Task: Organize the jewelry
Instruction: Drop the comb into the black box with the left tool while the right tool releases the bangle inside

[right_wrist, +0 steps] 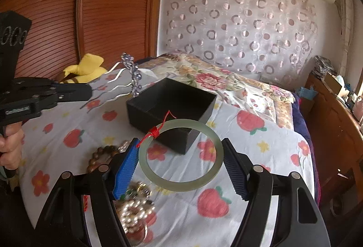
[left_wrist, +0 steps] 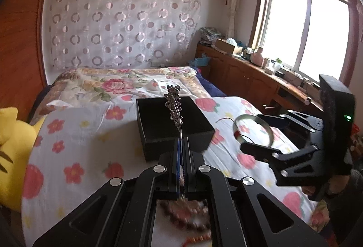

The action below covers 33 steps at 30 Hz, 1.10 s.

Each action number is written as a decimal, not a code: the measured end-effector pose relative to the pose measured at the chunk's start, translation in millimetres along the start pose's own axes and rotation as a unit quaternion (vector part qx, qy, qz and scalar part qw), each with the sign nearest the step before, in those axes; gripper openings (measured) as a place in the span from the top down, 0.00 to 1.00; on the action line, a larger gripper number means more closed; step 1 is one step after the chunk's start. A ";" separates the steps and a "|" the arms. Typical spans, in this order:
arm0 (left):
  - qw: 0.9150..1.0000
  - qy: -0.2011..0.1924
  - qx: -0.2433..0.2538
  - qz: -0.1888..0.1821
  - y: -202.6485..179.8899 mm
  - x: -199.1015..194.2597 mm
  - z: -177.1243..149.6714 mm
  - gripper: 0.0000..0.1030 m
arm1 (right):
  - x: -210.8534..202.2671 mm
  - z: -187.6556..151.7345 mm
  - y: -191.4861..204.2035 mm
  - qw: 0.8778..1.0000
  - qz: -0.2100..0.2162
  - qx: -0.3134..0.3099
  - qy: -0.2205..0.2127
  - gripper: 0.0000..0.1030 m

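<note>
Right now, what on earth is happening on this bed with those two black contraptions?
A person is sorting jewelry with a hand-held claw in each hand. The left claw is shut on a silver hairpin with a beaded top, held up beside an open black box that sits on the flowered bedsheet. The right claw grips a pale green bangle with a red cord, in the air just short of the box. More beads and pearls lie in a heap on the sheet nearby.

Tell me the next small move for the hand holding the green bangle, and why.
Probably carry the green bangle forward over the black box and release. The right tongs grip it short of the open, seemingly empty box.
</note>
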<state>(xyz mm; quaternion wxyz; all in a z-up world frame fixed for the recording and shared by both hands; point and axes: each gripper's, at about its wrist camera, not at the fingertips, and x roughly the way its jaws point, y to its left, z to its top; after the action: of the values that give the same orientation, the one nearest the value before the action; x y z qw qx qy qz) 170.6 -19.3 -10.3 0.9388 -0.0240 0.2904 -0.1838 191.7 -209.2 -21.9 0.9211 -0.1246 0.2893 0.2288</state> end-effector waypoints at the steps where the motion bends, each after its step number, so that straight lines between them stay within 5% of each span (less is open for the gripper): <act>1: 1.000 0.003 0.001 0.005 1.5 9.8 6.4 0.99 | 1.9 2.6 -1.5 1.000 -0.002 0.000 -0.001 0.28; 18: 0.997 0.072 -0.012 0.024 28.8 98.0 27.6 0.99 | 38.5 23.7 -5.7 1.000 0.001 0.008 0.014 0.28; 26: 0.998 0.048 -0.016 0.025 38.9 86.5 30.6 0.98 | 68.3 36.0 -4.7 1.000 0.005 -0.001 0.029 0.28; 33: 0.999 0.018 -0.020 0.029 56.1 58.7 32.3 0.81 | 101.9 46.4 -0.2 0.999 0.011 -0.005 0.050 0.28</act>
<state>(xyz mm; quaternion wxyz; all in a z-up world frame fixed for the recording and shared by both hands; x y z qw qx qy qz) 251.9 9.9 -23.5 0.9377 -0.0307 0.3115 -0.1509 288.0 -157.0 -44.9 0.9023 -0.1374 0.3351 0.2339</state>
